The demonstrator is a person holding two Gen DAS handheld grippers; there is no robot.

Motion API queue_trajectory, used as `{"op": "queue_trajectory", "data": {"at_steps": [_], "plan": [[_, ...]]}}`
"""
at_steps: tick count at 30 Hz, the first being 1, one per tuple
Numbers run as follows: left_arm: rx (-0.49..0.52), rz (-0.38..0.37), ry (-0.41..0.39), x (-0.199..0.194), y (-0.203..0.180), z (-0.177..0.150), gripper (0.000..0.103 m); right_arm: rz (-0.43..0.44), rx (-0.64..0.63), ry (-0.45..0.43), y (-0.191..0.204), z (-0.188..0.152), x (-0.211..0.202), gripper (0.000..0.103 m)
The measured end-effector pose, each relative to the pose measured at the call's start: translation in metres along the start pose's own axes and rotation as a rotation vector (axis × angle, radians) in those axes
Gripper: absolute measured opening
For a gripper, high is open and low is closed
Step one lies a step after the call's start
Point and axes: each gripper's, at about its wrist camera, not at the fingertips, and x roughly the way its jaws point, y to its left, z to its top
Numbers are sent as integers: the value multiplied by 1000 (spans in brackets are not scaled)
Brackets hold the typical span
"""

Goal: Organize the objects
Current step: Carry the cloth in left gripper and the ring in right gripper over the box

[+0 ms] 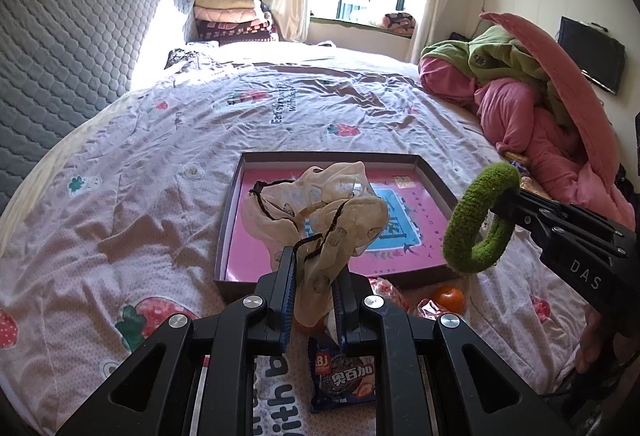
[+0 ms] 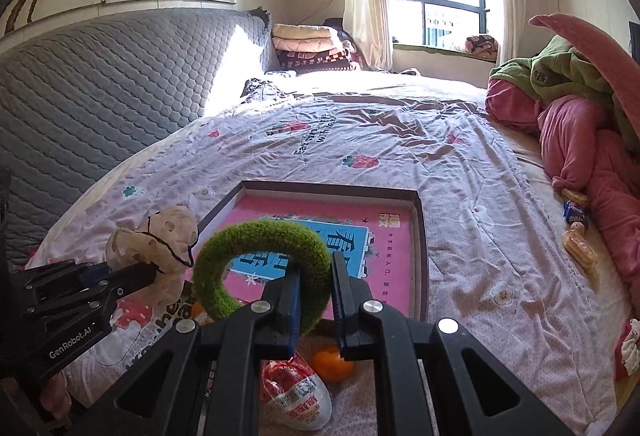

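Now the left tool [image 1: 314,288] clenches a beige black-trimmed cloth [image 1: 320,211], the right tool [image 2: 314,288] a fuzzy green ring [image 2: 260,260]; the shallow pink-lined box [image 1: 434,175], mid-frame, sits empty, with snacks and an orange fruit [image 1: 450,298] unsorted.

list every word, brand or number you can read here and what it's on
"DAS": on the right gripper body, rest cut off.
"GenRobot.AI": on the left gripper body.
"BJ" and "奥百加": on the dark snack packet.
"看": on the blue panel in the pink box; other characters are hidden.
Bedsheet lettering: too blurred.
White-red packet print: too small.
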Motion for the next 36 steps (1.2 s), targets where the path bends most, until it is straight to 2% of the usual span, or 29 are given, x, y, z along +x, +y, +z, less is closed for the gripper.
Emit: {"op": "queue_trajectory", "data": {"at_steps": [17, 27, 36], "plan": [[5, 23, -5, 34, 5, 39, 16, -19, -7, -19, -9, 35, 26, 14], [-14, 43, 37, 77, 15, 49, 16, -31, 10, 53, -27, 29, 66, 14], [-15, 45, 93, 112, 17, 35, 17, -43, 15, 128, -37, 16, 94, 14]]}}
